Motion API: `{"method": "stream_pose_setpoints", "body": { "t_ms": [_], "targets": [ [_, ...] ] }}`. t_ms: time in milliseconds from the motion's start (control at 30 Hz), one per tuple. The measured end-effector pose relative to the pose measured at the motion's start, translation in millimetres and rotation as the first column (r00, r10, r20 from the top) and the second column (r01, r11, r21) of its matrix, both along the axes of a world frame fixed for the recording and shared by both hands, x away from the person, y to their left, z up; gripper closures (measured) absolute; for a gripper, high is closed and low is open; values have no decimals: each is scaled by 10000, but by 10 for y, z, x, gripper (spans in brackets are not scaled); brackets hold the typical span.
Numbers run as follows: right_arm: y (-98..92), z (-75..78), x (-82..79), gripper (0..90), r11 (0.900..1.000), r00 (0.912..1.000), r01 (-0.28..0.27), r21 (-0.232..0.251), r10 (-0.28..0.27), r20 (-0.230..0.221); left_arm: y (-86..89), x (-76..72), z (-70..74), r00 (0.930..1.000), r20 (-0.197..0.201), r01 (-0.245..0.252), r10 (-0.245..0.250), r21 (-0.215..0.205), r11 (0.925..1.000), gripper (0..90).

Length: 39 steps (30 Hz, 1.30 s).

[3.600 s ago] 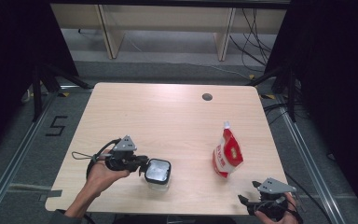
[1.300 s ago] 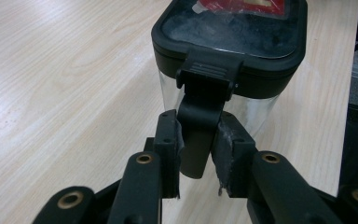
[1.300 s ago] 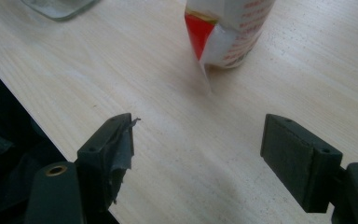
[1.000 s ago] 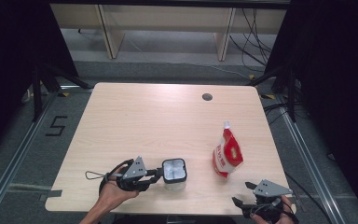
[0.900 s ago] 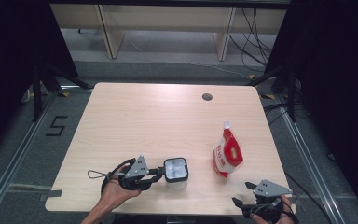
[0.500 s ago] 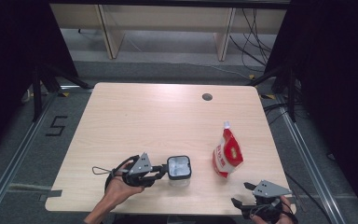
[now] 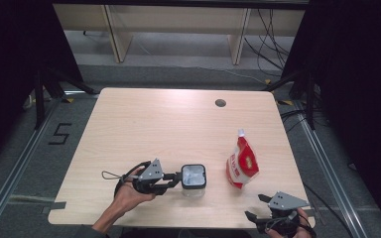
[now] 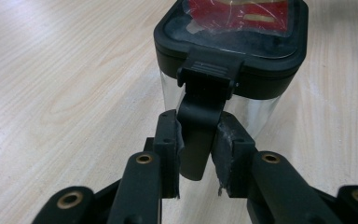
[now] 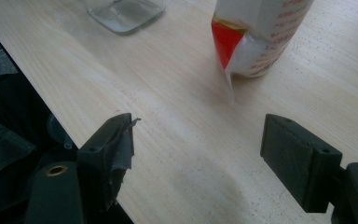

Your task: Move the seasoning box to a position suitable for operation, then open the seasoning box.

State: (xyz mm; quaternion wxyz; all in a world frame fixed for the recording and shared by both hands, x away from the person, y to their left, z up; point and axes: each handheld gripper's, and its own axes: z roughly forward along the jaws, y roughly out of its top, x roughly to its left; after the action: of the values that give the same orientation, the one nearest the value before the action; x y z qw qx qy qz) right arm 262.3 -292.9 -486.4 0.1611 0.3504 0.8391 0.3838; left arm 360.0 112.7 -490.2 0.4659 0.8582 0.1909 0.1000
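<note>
Sliding rightward: the clear canister [image 7: 193, 179] has travelled with the left gripper [image 8: 196, 154] toward the red-and-white pouch [image 7: 241, 165].
Jaws clamp its latch tab for towing; right gripper [image 9: 198, 149] waits wide open, empty, pouch just ahead.

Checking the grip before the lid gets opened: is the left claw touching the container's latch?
Touching. In the left gripper view, the left claw has both pads pressed against the black latch hanging from the lid of the clear container.
</note>
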Motion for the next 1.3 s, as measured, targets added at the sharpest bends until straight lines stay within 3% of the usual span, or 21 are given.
{"method": "stream_pose_setpoints", "body": {
  "t_ms": [33, 67, 233, 333, 500, 567, 600, 633, 667, 700, 767, 833, 867, 967, 1033, 1167, 1300],
  "targets": [
    [14, 2, -19, 265, 9999, 9997, 129, 86, -127, -198, 9, 16, -5, 10000, 43, 80, -80, 7, 10000, 713],
    [1, 3, 1, 265, 10000, 9999, -56, -79, 57, 132, 8, 11, -13, 10000, -34, -32, 32, -45, 10000, 705],
    [25, 8, -13, 265, 9999, 9999, -112, 6, 112, 35, 5, -29, 13, 9996, -36, -295, 295, 146, 9995, 560],
    [20, 4, -8, 259, 10000, 9999, -95, -2, 95, 45, 26, -7, 27, 9981, -404, -460, 460, 18, 9989, 436],
    [26, 11, -25, 253, 9999, 9999, -80, 135, 80, -67, 108, 0, 20, 9975, -431, -567, 568, 29, 9984, 382],
    [40, 20, -32, 243, 9997, 9999, -46, 235, 48, -111, 179, -31, 64, 9960, -459, -771, 761, -209, 9968, 373],
    [40, 17, -14, 234, 9995, 9996, -232, 196, 229, 156, 206, -36, 82, 9965, -407, -735, 729, -119, 9972, 373],
    [52, 22, -25, 227, 9995, 9996, -237, 216, 234, 154, 226, -59, 103, 9952, -489, -861, 853, -148, 9962, 371],
    [73, 29, -45, 223, 9993, 9996, -247, 271, 244, 129, 250, -63, 126, 9970, -358, -686, 680, -165, 9975, 371],
    [74, 37, -35, 217, 9988, 9979, -463, 146, 456, 450, 266, -76, 149, 9966, -371, -746, 737, -234, 9969, 373],
    [102, 55, -61, 210, 9987, 9980, -464, 234, 453, 442, 298, -93, 207, 9957, -326, -881, 871, -298, 9957, 387],
    [113, 58, -40, 197, 9972, 9940, -722, 185, 704, 834, 309, -99, 254, 9956, -318, -896, 883, -448, 9950, 418],
    [127, 62, -48, 197, 9971, 9957, -688, 319, 666, 648, 306, -107, 265, 9948, -296, -986, 972, -528, 9937, 434],
    [161, 55, -58, 200, 9958, 9953, -783, 475, 754, 602, 279, -125, 315, 9957, -58, -930, 928, -513, 9943, 522],
    [191, 52, -60, 208, 9945, 9933, -932, 488, 895, 725, 231, -159, 339, 9965, -100, -832, 827, -738, 9938, 584],
    [238, 41, -67, 227, 9925, 9920, -1112, 501, 1079, 655, 179, -177, 371, 9965, -1, -832, 834, -755, 9937, 710],
    [272, 45, -89, 246, 9946, 9950, -915, 496, 893, 442, 71, -147, 413, 9973, 344, -620, 643, -637, 9960, 823]
  ]
}}
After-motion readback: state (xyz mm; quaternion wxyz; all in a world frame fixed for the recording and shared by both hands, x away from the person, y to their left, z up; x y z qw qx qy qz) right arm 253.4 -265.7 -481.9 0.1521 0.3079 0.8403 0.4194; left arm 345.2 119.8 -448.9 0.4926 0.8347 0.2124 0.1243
